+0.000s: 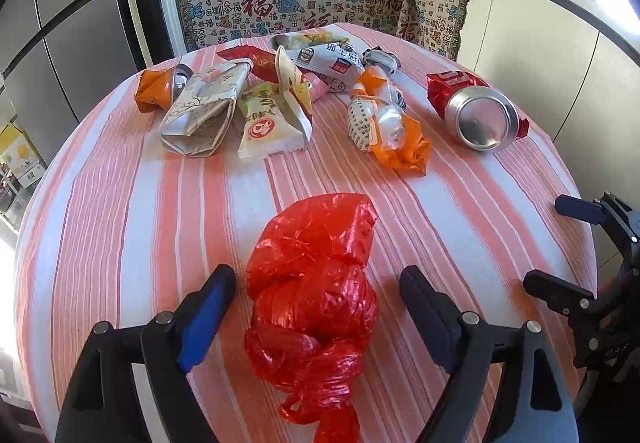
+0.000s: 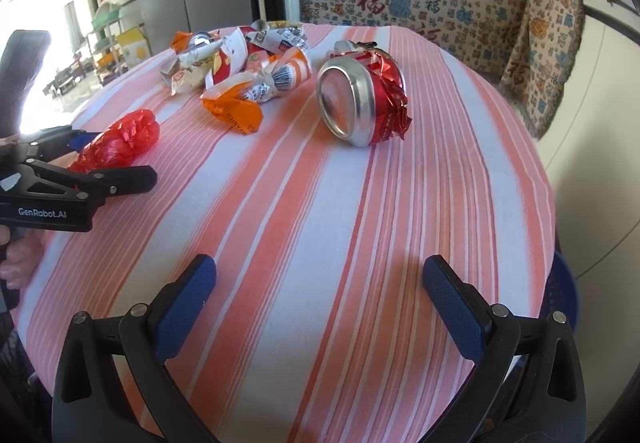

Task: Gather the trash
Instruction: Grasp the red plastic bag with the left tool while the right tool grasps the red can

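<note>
bag (image 1: 312, 303) on table (image 1: 120, 227), wrappers (image 1: 256, 99) behind

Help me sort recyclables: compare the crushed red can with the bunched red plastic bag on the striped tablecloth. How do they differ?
The crushed red can is rigid metal with a shiny silver base showing; the red plastic bag is soft, wrinkled film, wadded and knotted. The can lies alone, with no gripper around it; the bag lies between the fingers of the open left gripper, not pinched. Both are red and rest on the tablecloth.
</note>
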{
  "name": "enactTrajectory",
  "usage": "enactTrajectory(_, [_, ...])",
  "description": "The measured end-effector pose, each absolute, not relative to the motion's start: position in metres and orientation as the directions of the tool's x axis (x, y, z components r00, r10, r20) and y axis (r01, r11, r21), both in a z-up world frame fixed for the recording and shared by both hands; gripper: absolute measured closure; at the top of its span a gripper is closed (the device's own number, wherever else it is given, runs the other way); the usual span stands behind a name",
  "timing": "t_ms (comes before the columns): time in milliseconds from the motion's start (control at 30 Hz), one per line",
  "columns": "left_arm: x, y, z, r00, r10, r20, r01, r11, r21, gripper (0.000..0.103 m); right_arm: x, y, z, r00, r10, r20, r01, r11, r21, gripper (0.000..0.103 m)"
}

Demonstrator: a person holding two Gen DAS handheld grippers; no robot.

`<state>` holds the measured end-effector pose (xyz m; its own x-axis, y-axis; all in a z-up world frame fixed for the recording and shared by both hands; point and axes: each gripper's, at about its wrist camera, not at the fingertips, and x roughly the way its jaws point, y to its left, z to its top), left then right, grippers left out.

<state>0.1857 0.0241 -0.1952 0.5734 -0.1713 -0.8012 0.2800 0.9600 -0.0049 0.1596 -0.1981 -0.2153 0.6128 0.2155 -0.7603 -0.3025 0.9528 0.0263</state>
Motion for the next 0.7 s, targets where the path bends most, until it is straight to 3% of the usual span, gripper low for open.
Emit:
enactTrajectory(533, [0.182, 0.046, -0.18, 0.548, -0.238, -0.802, 0.265, 0.959, -0.103, 0.016, 0.272, -0.218, -0.18, 0.489, 0.373, -0.788, -0.447, 0.883, 0.141, 0.001])
enactTrajectory(667, [0.178, 0.047, -0.176, 0.535, -0.233, -0.812, 0.275, 0.957, -0.094, 0.018, 0.289, -0.21, -0.178, 0.441, 0.391, -0.808, -0.491, 0.858, 0.147, 0.003])
enactTrajectory(700, [0.176, 0.047, -0.176, 0.532, -0.235, -0.813, 0.279, 0.956, -0.093, 0.023, 0.292, -0.209, -0.177, 0.429, 0.394, -0.813, -0.496, 0.855, 0.153, 0.004])
